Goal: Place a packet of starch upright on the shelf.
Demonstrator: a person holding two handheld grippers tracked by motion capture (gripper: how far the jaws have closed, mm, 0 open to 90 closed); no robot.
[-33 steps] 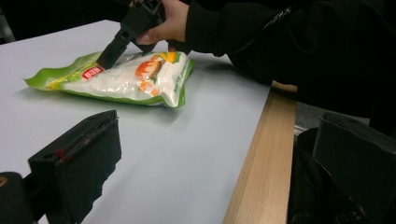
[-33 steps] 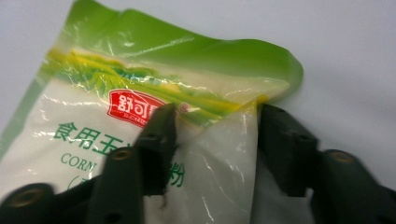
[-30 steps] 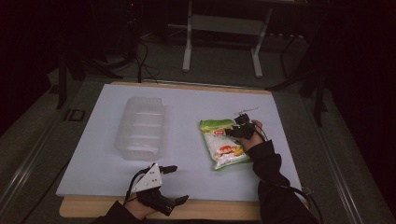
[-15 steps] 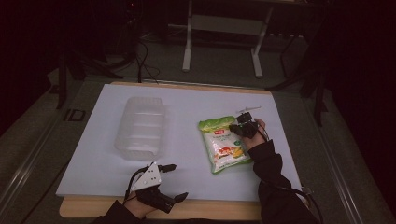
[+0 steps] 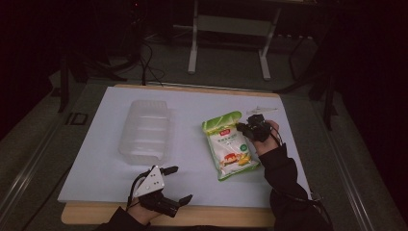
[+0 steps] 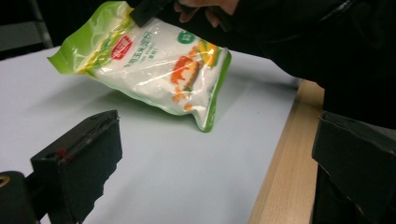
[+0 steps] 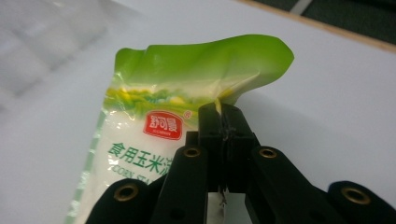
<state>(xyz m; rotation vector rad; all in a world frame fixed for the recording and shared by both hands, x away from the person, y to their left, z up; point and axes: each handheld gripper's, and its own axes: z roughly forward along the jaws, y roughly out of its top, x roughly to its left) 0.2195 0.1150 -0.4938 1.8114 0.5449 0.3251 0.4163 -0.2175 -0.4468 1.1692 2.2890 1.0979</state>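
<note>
Risk: slip of pouch (image 5: 232,150), pinched by right tongs (image 7: 223,114) at one thin edge near green top seal, tilted, lower corner near worktop (image 5: 192,103). Count: one pouch, one clear plastic tray (image 5: 144,131), two tongs. Left tongs (image 5: 174,184) gaping, idle at near edge.

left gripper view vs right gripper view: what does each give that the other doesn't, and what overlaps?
Left gripper view alone: the green-and-white plastic food pouch seen whole, one end raised off the white table sheet, its lower corner near the sheet; the wooden table edge; the left gripper with jaws wide apart, holding nothing.

Right gripper view alone: the right gripper pinched shut on the pouch's green top edge; a clear plastic tray, blurred.

Both: pouch and white sheet.
</note>
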